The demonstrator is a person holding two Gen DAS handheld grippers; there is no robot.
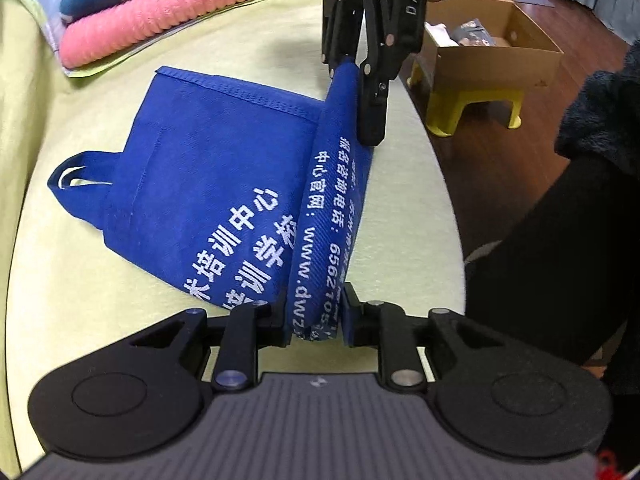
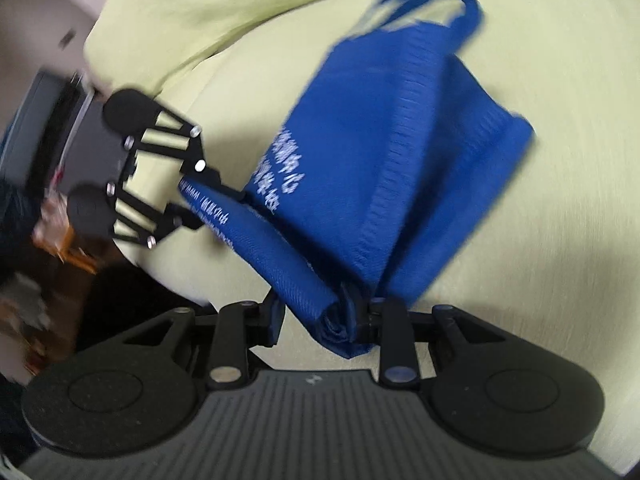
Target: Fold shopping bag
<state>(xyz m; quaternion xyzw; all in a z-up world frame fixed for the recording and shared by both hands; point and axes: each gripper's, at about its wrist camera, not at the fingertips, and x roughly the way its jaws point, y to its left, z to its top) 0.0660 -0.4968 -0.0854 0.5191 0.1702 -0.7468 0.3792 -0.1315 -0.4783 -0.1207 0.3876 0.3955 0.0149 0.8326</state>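
Observation:
A blue non-woven shopping bag [image 1: 208, 168] with white print lies on the yellow-green table cover [image 1: 100, 288], its handles [image 1: 76, 184] pointing left. Its near side is lifted into a raised fold running between the two grippers. My left gripper [image 1: 316, 320] is shut on one end of that fold. My right gripper [image 1: 354, 76] comes down from above and is shut on the other end. In the right wrist view, the right gripper [image 2: 320, 318] pinches bunched blue fabric of the bag [image 2: 360, 140], and the left gripper [image 2: 204, 198] clamps the far end. The handles [image 2: 424, 0] lie at the top.
Folded pink and dark blue towels [image 1: 180, 12] are stacked at the table's far left. The table edge curves along the right. Beyond it a cardboard box [image 1: 492, 48] sits on a yellow stool [image 1: 472, 108] over a wooden floor. A person's dark clothing [image 1: 560, 260] is close on the right.

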